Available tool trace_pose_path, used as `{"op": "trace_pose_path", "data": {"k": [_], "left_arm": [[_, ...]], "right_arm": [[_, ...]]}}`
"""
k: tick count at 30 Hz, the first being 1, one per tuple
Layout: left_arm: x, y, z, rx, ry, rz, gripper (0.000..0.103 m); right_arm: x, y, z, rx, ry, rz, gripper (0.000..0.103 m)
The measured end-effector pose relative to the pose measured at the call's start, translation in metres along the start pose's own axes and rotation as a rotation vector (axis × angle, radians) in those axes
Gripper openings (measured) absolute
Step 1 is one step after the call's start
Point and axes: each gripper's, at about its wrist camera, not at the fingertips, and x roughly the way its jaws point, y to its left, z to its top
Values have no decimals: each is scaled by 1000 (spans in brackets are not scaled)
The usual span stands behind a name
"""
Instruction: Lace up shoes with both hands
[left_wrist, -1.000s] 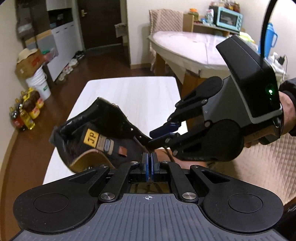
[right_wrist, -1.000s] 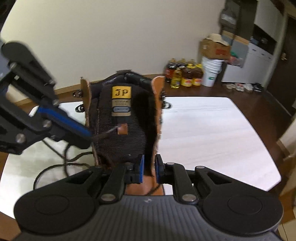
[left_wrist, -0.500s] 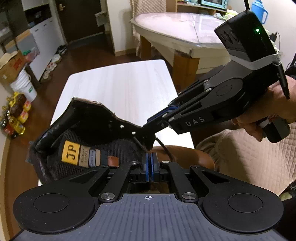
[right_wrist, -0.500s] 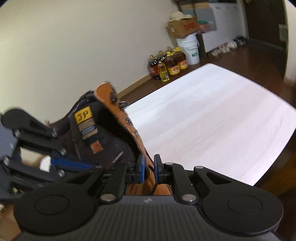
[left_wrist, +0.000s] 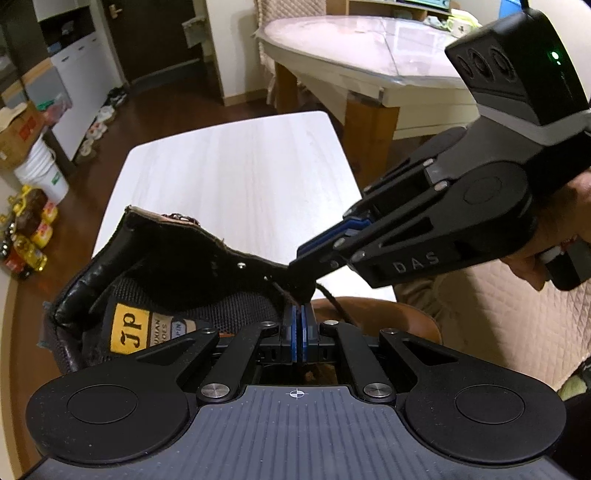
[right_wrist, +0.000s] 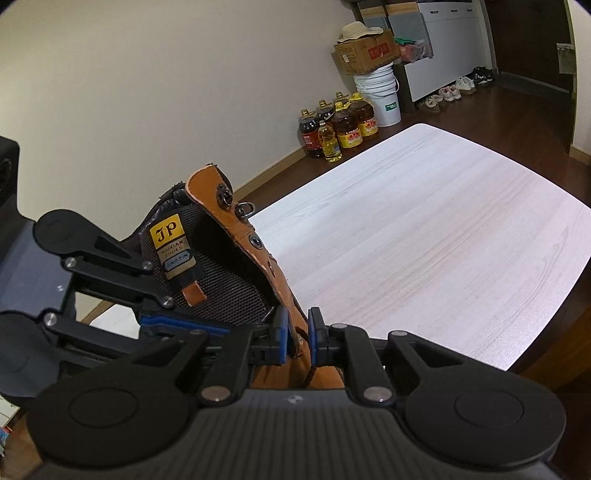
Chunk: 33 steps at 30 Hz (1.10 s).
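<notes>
A brown leather boot (right_wrist: 240, 236) with a black mesh tongue and a yellow JP label lies tilted at the near end of the white table (right_wrist: 424, 236). It also shows in the left wrist view (left_wrist: 173, 254). My right gripper (right_wrist: 296, 334) is shut on the boot's eyelet flap; it also shows in the left wrist view (left_wrist: 306, 264). My left gripper (left_wrist: 298, 325) is shut, its pads pressed together on the dark lace end (left_wrist: 284, 291) at the flap. It also shows in the right wrist view (right_wrist: 236, 326). A dark lace (left_wrist: 332, 299) trails over the toe.
Oil bottles (right_wrist: 338, 125), a white bucket (right_wrist: 380, 98) and a cardboard box (right_wrist: 365, 51) stand on the floor by the wall. A second, larger table (left_wrist: 376, 48) stands beyond the white one. A quilted beige cover (left_wrist: 491, 321) lies at the right.
The right gripper has swung round and clamped the boot's eyelet flap, lifting and tilting the boot. The left gripper stays shut at the flap.
</notes>
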Motion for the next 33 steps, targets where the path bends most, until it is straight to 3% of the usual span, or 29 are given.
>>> {"op": "trace_pose_path", "data": {"k": [7, 13, 21, 25, 27, 29, 33], "left_arm": [[2, 2, 4, -46, 14, 58, 2], [6, 7, 8, -55, 12, 103, 2], [7, 6, 9, -46, 15, 93, 2], [9, 5, 10, -53, 15, 84, 2], [10, 5, 10, -61, 15, 82, 2], [8, 7, 9, -82, 11, 83, 3], [-14, 15, 0, -177, -17, 54, 3]], "right_arm": [[9, 1, 4, 8, 11, 14, 13], [11, -25, 16, 195, 2, 75, 13], [48, -90, -5, 814, 116, 323, 14], [56, -96, -22, 998, 136, 399, 14], [58, -98, -25, 1040, 132, 423, 11], [59, -98, -22, 1018, 131, 422, 3], [52, -101, -10, 948, 114, 387, 3]]}}
